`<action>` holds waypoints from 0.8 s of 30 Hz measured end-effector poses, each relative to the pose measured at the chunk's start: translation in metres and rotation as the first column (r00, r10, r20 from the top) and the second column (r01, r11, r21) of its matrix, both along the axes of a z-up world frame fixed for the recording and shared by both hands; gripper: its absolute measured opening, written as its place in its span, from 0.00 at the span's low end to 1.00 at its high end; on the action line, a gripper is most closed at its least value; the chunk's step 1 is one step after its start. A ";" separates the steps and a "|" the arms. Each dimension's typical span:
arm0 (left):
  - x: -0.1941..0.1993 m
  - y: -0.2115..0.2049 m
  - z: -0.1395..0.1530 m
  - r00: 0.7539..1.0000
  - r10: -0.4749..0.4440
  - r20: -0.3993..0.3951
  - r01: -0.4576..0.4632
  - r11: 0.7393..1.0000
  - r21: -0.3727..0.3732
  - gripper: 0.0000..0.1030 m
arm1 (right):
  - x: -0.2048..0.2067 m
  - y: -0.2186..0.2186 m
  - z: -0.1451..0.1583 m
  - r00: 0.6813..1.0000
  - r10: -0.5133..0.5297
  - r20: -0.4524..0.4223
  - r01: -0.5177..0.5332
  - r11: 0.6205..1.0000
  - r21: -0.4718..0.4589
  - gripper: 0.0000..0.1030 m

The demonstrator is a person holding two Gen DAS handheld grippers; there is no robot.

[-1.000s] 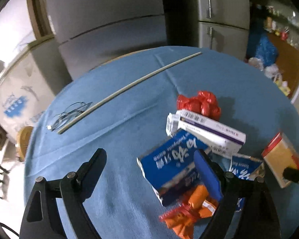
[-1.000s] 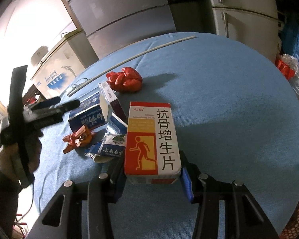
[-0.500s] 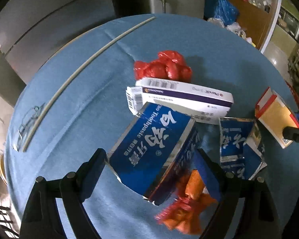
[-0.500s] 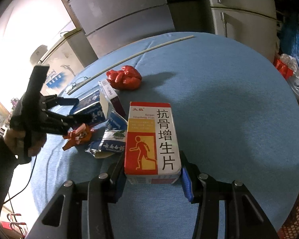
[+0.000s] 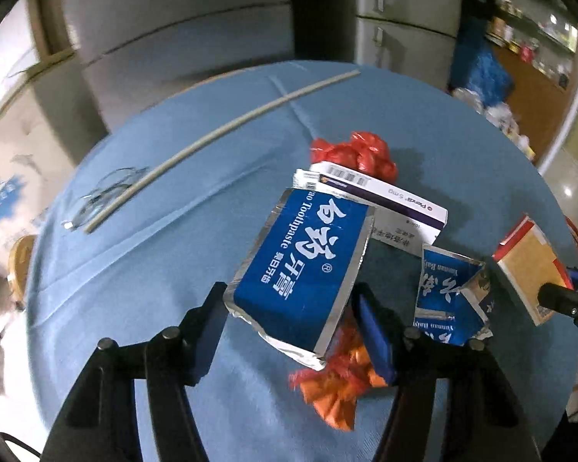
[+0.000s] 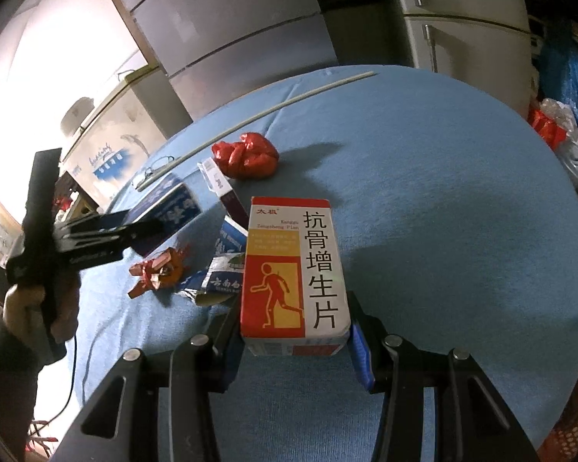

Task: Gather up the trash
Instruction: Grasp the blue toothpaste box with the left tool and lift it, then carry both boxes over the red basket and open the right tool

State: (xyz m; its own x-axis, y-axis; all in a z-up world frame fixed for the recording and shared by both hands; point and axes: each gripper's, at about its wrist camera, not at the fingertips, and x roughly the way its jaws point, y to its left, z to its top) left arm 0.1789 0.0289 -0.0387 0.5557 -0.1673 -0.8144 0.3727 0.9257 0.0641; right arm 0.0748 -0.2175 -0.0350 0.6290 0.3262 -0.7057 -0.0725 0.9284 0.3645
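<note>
Two pieces in hand, rest pending. Left gripper (image 5: 289, 327) clamps the toothpaste box (image 5: 300, 269), raised mid-tabletop (image 5: 154, 269); right gripper (image 6: 294, 340) pinches the medicine box (image 6: 294, 269) (near edge). Red bag (image 5: 356, 152), wrappers still lie there.

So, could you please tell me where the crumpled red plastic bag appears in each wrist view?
Left wrist: the red plastic bag sits just above centre, behind the purple-striped box.
Right wrist: it lies upper left of centre, beyond the held medicine box.
Shared landmark: the long pale rod.
</note>
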 end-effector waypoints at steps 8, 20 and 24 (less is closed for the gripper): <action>-0.065 -0.006 0.034 0.992 0.096 0.086 -0.092 0.994 -0.050 0.64 | -0.018 -0.009 0.012 0.999 -0.023 0.034 0.023 1.000 0.020 0.48; -0.104 -0.060 0.031 0.983 0.164 0.084 -0.159 0.986 -0.057 0.64 | -0.047 -0.038 0.010 0.995 -0.085 0.043 0.084 0.996 0.026 0.48; -0.108 -0.077 0.029 0.987 0.143 0.079 -0.140 0.989 -0.046 0.64 | -0.056 -0.050 0.010 0.993 -0.108 0.043 0.107 0.994 0.031 0.48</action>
